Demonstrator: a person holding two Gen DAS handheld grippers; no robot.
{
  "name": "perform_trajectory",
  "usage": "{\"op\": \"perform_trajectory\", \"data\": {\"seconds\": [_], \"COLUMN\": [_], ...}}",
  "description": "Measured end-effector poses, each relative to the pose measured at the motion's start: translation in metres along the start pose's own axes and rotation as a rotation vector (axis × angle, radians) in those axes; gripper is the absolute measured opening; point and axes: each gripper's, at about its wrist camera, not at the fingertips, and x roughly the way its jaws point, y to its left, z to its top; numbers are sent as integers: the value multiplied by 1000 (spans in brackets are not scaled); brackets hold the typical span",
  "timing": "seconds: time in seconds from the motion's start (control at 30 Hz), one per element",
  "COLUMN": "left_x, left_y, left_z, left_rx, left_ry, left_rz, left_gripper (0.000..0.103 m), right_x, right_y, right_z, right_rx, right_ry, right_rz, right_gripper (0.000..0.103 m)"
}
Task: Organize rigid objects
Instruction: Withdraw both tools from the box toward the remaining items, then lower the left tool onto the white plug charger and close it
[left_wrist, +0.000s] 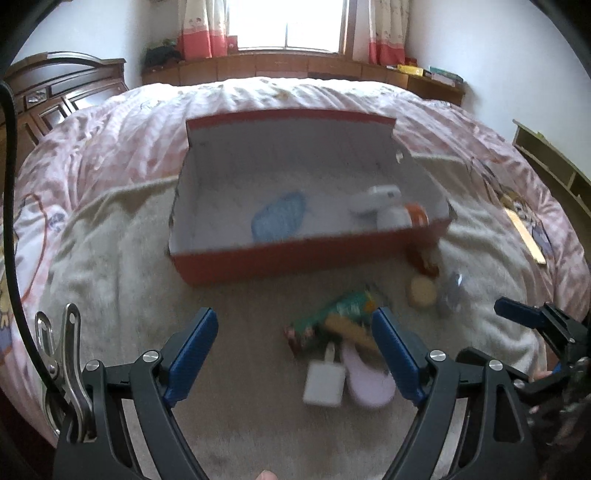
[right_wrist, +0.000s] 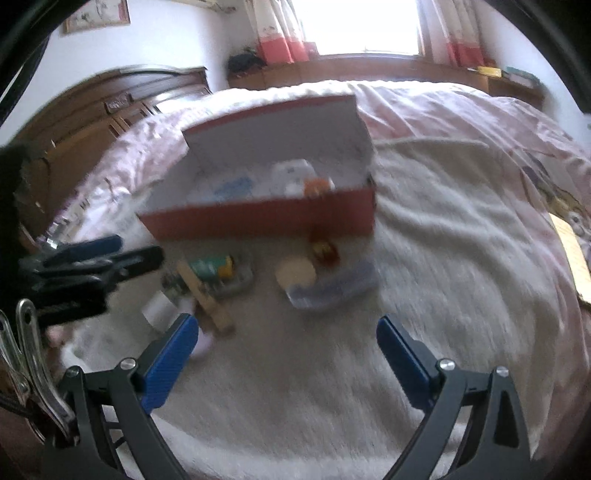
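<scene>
Left wrist view: left gripper (left_wrist: 293, 347) wide open, empty, hovering over the cluster of white adapter (left_wrist: 324, 382), lilac oval piece (left_wrist: 364, 380) and wooden stick (left_wrist: 349, 330). Stick's long axis probably runs diagonally; blur. Red box (left_wrist: 280, 258) lies beyond; right gripper (right_wrist: 288, 354), also open and empty, sits farther off.

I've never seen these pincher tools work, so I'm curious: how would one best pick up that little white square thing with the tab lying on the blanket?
Probably across the flat square body of the white square piece, from above, fingers on its two straight side edges. It lies flat with its narrow tab pointing toward the red box. The open left gripper hovers nearby. The lilac oval crowds its right edge.
</scene>
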Motion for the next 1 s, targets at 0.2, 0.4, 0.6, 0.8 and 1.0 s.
{"op": "perform_trajectory", "data": {"seconds": [0.2,0.4,0.6,0.8,1.0], "left_x": [4,13,17,14,10], "left_y": [0,0,-2,17,28], "left_z": [-23,-34,-37,-41,-45], "left_rx": [-6,-19,-10,-54,-88], "left_ry": [47,76,72,64,70], "left_rz": [-5,-7,3,54,62], "left_gripper": [87,87,81,81,77], "right_x": [9,17,23,21,20], "right_y": [-2,0,10,8,5], "right_z": [-25,-36,-44,-44,-45], "right_rx": [-14,-18,-83,-66,-59], "right_ry": [55,68,61,50,42], "right_rz": [-36,-60,-127,-105,-91], "right_gripper": [99,100,103,103,103]}}
